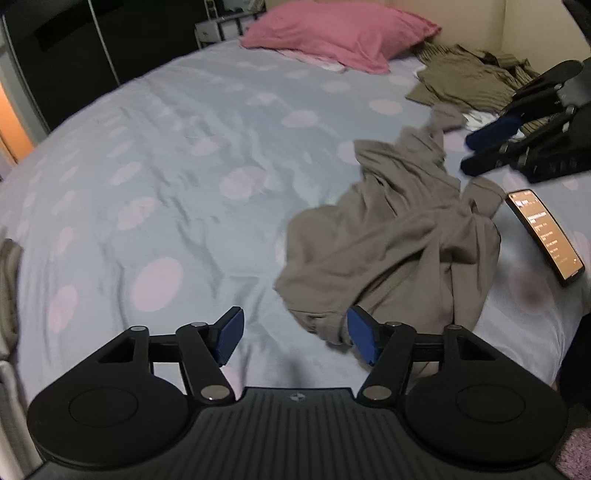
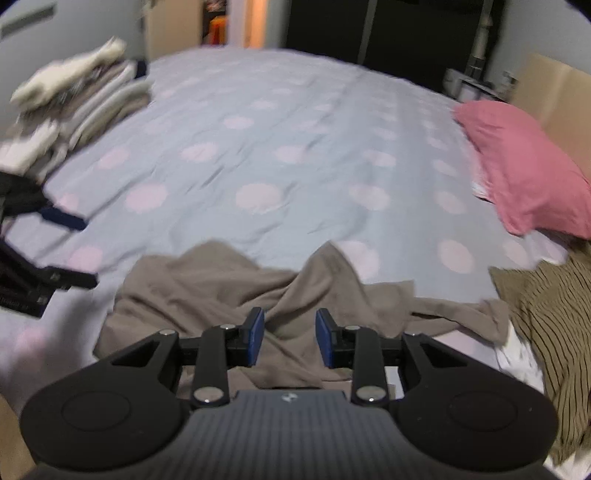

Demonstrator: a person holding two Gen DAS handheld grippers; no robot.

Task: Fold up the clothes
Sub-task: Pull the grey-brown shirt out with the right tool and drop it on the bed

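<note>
Bed (image 2: 258,147): dotted blue cover, wide bare middle; serves as the folding surface, so the open stretch suits laying a garment flat.
Pillow (image 1: 332,33): pink, at the head end, clear of the working area.
Folded stack (image 2: 81,110): pale garments piled at the far left corner in the right wrist view; placed as finished pieces would be, out of the way.
Striped clothes (image 1: 469,74): olive heap near the pillow, loose and unfolded; reads as a waiting pile.
Taupe garment (image 1: 399,236): the piece in hand by position, crumpled on the bed's near edge between both grippers, not spread, not folded.
Phone (image 1: 545,236): screen lit, lying just beside the garment.
Left hand-held gripper (image 1: 295,338): released, jaws wide, right pad at the garment's near hem, nothing pinched.
Right hand-held gripper (image 2: 290,341): released, jaws apart over the bunched cloth, holding nothing.
Stage: fits a garment just dropped for folding or one about to be grasped; frames blurred, cannot settle it.
</note>
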